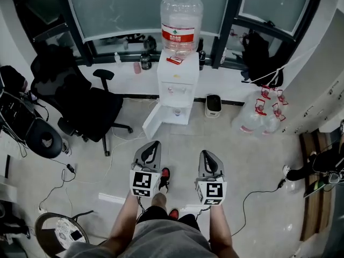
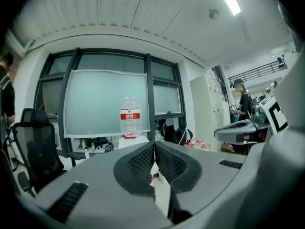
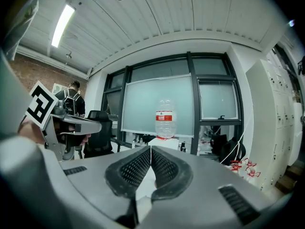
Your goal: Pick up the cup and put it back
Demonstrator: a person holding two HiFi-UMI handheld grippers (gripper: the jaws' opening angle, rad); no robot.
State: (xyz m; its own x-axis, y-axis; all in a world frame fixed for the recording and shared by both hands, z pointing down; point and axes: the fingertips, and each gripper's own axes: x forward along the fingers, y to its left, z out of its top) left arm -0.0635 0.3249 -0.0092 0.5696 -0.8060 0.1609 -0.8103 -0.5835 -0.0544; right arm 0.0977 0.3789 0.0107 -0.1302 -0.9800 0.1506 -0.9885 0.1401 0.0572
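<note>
A white water dispenser [image 1: 177, 82] with a clear bottle [image 1: 181, 20] on top stands against the window wall. Its lower door hangs open, and a small pale thing [image 1: 177, 112], perhaps the cup, sits in the compartment; it is too small to be sure. My left gripper [image 1: 156, 143] and right gripper [image 1: 205, 152] are held side by side over the floor, pointing at the dispenser and well short of it. In the left gripper view the left gripper [image 2: 154, 144] is shut and empty, with the bottle [image 2: 130, 117] ahead. The right gripper [image 3: 150, 148] is likewise shut and empty, facing the bottle [image 3: 165, 118].
A black office chair [image 1: 88, 104] stands left of the dispenser. A small white bin [image 1: 213, 105] and several empty water bottles [image 1: 258, 114] lie to its right. Cables [image 1: 258, 193] run across the floor. A round table [image 1: 59, 231] is at the lower left. A person [image 2: 243, 104] stands by the lockers.
</note>
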